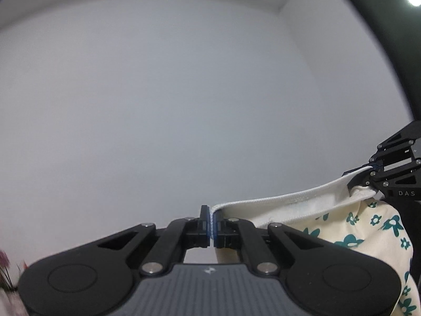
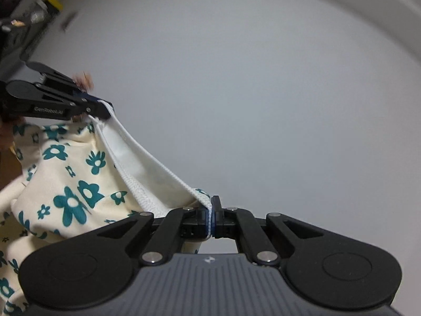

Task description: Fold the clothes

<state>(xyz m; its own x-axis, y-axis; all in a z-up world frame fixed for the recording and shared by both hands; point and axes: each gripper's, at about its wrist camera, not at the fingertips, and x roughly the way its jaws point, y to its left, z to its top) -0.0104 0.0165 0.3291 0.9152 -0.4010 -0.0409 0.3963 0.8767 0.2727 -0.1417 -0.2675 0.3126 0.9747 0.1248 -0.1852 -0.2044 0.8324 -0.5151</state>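
Left gripper (image 1: 211, 227) and right gripper (image 2: 211, 217) each clamp tight on the white ribbed band (image 1: 289, 198) of a cream, teal-flowered garment (image 2: 71, 184), held aloft between them against a plain grey wall (image 1: 158, 92) (no table shows in either view). Keeping the band taut and level, both grips firm, should let the cloth hang straight for a clean fold.

Cream garment (image 2: 73, 184) with teal flower print and white ribbed band (image 1: 289, 200); black hand-held gripper (image 1: 212, 226), blue pads.
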